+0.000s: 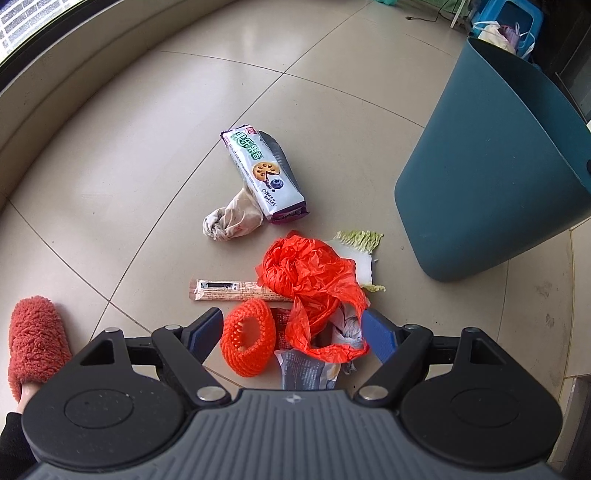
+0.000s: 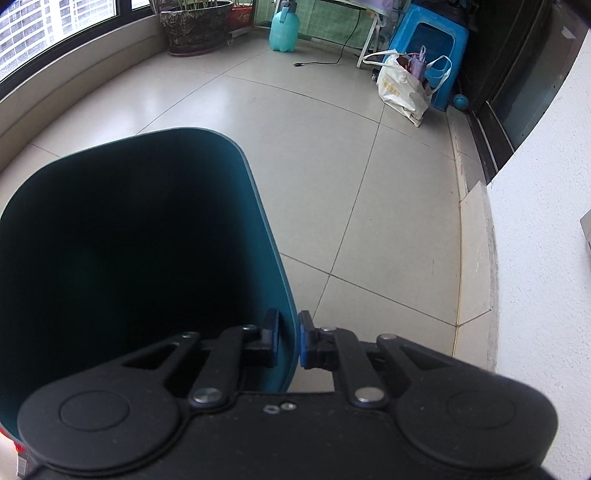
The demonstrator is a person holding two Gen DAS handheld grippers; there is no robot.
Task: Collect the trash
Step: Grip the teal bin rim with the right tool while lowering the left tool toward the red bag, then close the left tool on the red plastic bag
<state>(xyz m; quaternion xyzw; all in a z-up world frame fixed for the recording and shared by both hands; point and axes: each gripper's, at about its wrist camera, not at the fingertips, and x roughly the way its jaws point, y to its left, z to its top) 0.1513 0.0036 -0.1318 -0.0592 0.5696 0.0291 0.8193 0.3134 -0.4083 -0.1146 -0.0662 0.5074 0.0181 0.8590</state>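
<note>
Trash lies scattered on the tiled floor in the left wrist view. My left gripper (image 1: 295, 328) hangs open over an orange foam net (image 1: 248, 338), an orange plastic bag (image 1: 314, 284) and a crumpled wrapper (image 1: 306, 369), touching none of them. Farther off lie a biscuit packet (image 1: 264, 171), a wadded paper tissue (image 1: 232, 219), a long stick wrapper (image 1: 232, 290) and a cabbage piece (image 1: 360, 251). The teal bin (image 1: 495, 173) stands to the right. In the right wrist view my right gripper (image 2: 288, 338) is shut on the teal bin's wall (image 2: 280, 295), one pad inside, one outside.
A red fluffy slipper (image 1: 35, 338) on a person's foot is at the left. Far across the floor stand a blue stool (image 2: 430, 44), a white bag (image 2: 404, 86), a green sprayer bottle (image 2: 283, 27) and a plant pot (image 2: 197, 26). A white wall (image 2: 546, 221) rises on the right.
</note>
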